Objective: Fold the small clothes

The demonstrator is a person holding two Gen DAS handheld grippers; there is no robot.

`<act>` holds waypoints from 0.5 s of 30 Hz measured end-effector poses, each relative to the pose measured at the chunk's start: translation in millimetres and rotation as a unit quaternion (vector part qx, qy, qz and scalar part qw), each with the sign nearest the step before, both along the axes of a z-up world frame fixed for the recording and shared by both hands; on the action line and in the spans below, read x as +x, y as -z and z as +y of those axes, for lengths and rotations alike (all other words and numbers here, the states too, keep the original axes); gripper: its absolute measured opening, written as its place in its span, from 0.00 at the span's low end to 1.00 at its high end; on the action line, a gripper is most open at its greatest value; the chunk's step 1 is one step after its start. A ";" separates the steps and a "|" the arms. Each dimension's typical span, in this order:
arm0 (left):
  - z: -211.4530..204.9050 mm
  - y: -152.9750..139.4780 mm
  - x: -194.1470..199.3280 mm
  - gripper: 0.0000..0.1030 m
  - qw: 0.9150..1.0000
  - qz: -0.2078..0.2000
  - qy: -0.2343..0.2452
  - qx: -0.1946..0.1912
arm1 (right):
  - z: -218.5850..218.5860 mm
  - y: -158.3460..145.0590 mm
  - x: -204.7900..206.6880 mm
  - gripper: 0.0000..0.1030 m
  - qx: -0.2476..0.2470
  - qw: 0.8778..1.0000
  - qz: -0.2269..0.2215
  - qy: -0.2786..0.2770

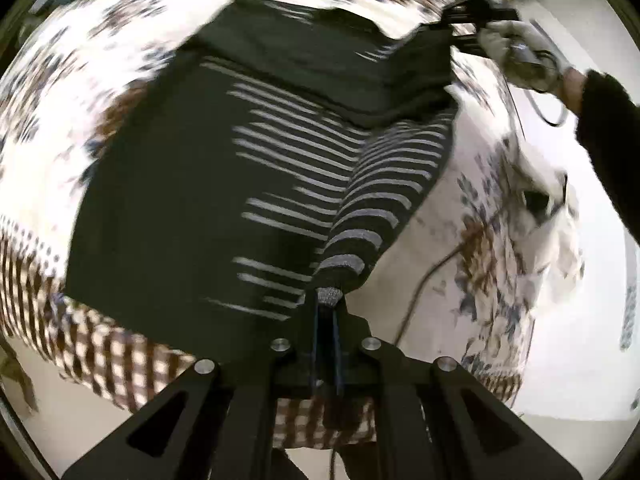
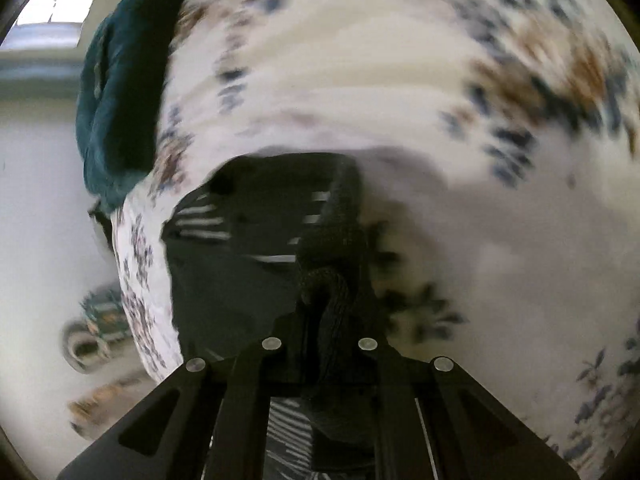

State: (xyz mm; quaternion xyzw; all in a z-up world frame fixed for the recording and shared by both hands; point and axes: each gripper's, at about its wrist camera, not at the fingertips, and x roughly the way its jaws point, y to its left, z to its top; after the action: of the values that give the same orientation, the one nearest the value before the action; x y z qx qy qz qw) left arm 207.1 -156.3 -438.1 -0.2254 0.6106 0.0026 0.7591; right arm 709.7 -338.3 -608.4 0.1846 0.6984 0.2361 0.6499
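Observation:
A dark sweater with grey stripes (image 1: pixel 192 184) lies spread on a floral bedsheet (image 1: pixel 132 40). My left gripper (image 1: pixel 329 300) is shut on the striped sleeve cuff (image 1: pixel 352 240), held at the near edge. My right gripper (image 1: pixel 464 26), seen far right in the left wrist view, is shut on the sweater's far corner and lifts it into a fold. In the right wrist view the right gripper (image 2: pixel 328 312) pinches bunched dark knit (image 2: pixel 332 280), with the sweater (image 2: pixel 248 240) hanging below to the left.
A dark teal cloth (image 2: pixel 120 92) lies at the bed's far edge. A checked brown blanket (image 1: pixel 100 344) borders the near side. A white crumpled cloth (image 1: pixel 556 216) and a cable (image 1: pixel 424 292) lie to the right. The person's sleeved arm (image 1: pixel 608 128) reaches in.

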 end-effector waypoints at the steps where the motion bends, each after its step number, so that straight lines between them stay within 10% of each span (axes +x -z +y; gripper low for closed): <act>1: 16.0 0.3 -3.5 0.04 1.000 0.000 -0.010 -0.008 | 19.6 -15.1 -0.8 0.08 -0.007 1.000 -0.006 -0.013; 8: 142.8 22.2 -30.6 0.03 0.993 0.002 -0.102 -0.067 | 164.1 -56.7 -10.3 0.07 -0.067 0.997 -0.020 -0.045; 15: 218.5 82.2 -49.9 0.04 0.977 0.013 -0.174 -0.119 | 327.7 -9.7 -20.4 0.07 -0.144 0.986 -0.033 -0.072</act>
State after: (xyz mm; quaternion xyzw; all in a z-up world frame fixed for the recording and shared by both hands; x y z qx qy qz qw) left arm 157.3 62.2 -520.2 -0.4169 0.5681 0.0650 0.7065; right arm 689.3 -10.6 -598.7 0.0303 0.7147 0.1849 0.6738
